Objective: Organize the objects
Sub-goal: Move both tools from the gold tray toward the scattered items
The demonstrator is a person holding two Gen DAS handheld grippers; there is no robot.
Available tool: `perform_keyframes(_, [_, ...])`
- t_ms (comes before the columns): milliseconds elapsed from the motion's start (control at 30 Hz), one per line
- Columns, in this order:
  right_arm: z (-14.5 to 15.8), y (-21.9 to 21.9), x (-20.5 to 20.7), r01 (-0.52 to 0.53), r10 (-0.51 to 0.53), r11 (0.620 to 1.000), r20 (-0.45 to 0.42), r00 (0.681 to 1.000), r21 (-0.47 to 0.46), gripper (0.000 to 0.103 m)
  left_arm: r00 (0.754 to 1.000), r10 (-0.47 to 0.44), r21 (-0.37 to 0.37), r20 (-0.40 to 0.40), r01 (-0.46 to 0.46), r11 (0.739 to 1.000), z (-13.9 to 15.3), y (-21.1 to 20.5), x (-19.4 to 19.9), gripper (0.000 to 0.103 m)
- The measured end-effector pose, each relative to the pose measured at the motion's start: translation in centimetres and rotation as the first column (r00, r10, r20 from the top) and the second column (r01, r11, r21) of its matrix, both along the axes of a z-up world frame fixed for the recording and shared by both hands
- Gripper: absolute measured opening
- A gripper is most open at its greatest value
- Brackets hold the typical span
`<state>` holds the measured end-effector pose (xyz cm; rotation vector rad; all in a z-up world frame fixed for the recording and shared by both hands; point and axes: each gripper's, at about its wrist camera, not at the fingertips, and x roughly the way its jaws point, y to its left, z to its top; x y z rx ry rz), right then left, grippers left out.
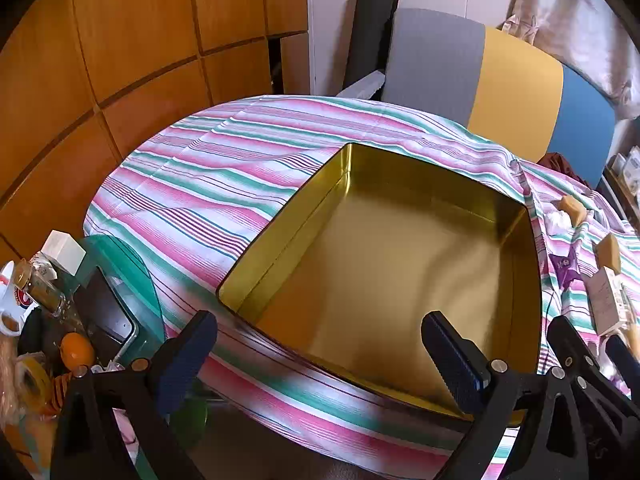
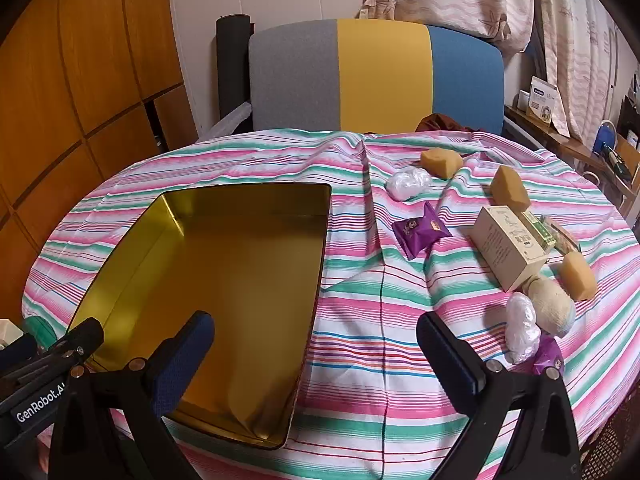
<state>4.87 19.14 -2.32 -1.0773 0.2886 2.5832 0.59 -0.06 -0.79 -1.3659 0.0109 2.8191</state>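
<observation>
A striped tablecloth [image 2: 352, 312] is covering the table. The empty gold tin [image 2: 224, 280] is lying left of the cream carton [image 2: 506, 248], its print unreadable, sponge pieces [image 2: 440, 163] and purple sachet [image 2: 420, 231]. Both the left gripper [image 1: 320, 356] and right gripper [image 2: 316, 354] are hovering spread wide, empty; "GenRobot.AI" is showing on the left one.
</observation>
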Motion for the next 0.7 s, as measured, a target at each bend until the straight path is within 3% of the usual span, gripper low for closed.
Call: perform_keyframes(700, [0.0,1.3,0.7,0.030,-0.030,0.999,-0.007,1.000,-0.018,0.103,1.000,-0.013,-0.043,-0.004,0.013,0.999,-0.4,1.1,0.4,0.103])
